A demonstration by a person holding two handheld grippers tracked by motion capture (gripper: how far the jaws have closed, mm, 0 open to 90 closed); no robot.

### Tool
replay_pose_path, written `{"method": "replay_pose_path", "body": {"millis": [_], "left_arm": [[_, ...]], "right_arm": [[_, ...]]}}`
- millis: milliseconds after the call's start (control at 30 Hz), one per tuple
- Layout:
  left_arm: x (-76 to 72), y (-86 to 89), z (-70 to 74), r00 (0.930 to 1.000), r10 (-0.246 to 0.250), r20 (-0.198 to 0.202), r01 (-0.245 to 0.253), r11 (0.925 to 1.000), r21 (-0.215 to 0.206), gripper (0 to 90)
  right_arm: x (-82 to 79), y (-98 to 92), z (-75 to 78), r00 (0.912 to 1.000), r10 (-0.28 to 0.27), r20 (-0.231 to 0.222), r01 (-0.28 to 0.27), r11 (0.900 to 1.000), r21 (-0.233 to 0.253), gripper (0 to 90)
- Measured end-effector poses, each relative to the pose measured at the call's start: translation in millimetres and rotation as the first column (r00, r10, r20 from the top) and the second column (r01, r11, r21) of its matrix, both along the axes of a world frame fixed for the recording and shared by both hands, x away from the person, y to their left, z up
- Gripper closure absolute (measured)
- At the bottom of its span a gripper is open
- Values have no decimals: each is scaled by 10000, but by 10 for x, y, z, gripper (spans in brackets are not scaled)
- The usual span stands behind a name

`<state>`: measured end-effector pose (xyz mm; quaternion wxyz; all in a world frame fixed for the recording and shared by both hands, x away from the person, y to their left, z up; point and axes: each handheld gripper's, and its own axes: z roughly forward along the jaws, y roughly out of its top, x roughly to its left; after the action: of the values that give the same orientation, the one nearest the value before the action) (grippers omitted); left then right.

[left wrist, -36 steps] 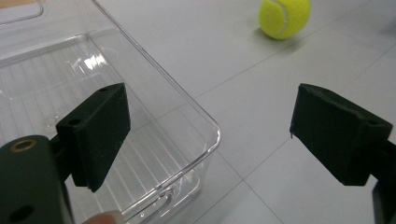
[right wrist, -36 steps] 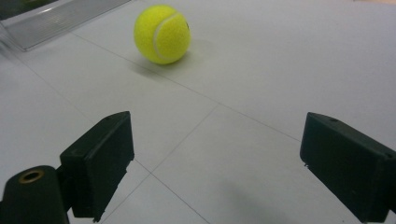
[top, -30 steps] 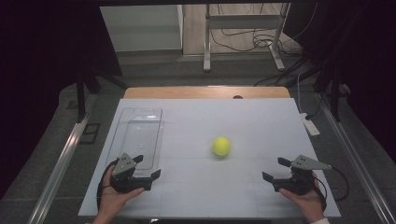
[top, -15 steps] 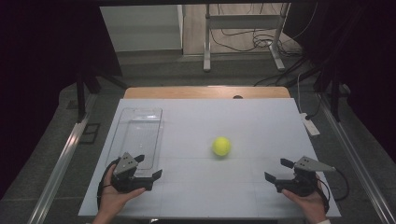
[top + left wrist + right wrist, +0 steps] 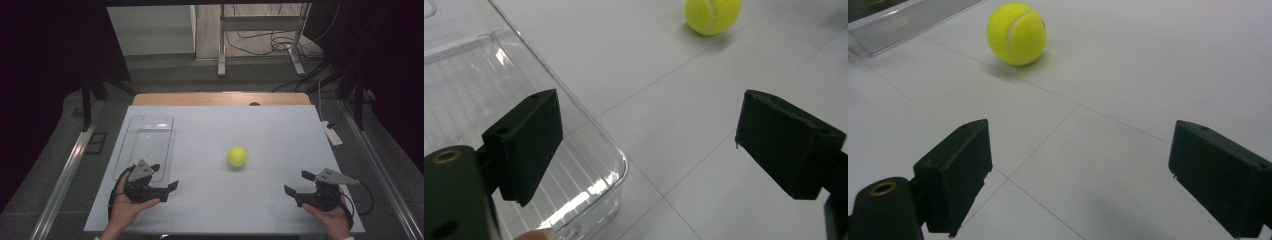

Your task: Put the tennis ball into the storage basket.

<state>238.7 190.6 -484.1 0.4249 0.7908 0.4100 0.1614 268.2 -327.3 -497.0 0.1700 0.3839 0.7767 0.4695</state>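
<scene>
Fuzzy round tennis ball (image 5: 237,157) btwn both grippers' wide-apart fingers, ribbed clear tray (image 5: 145,145) nr left.

The wide white rectangular table top (image 5: 280,130) carries thin grey lines that divide it in large squares, and a strip of light wood (image 5: 200,98) shows along its far edge. A yellow felt tennis ball (image 5: 237,156) lies directly on the white surface, near the middle. A clear ribbed plastic tray (image 5: 152,135) with rounded corners lies flat at the left part, well apart from the ball. A small white oblong device (image 5: 332,134) lies at the right edge.
</scene>
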Motion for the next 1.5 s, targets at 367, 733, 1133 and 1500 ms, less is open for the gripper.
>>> {"method": "replay_pose_path", "body": {"millis": [367,733,1133,1500], "left_arm": [[85,-94,117,9993,-275,-269,278,9995,113,122],[171,-147,185,9981,-363,-493,372,9991,184,123],[306,-302,241,9961,-616,-634,637,9975,305,124],[400,-410,277,9945,-815,-660,835,9961,281,124]], "right_arm": [[5,0,-6,10000,50,27,-50,10000,-17,104],[7,11,-11,10000,79,5,-79,9999,-72,104],[9,-1,-19,9999,110,29,-110,9999,-116,106],[13,-11,-21,10000,68,-8,-68,9999,-99,106]]}}
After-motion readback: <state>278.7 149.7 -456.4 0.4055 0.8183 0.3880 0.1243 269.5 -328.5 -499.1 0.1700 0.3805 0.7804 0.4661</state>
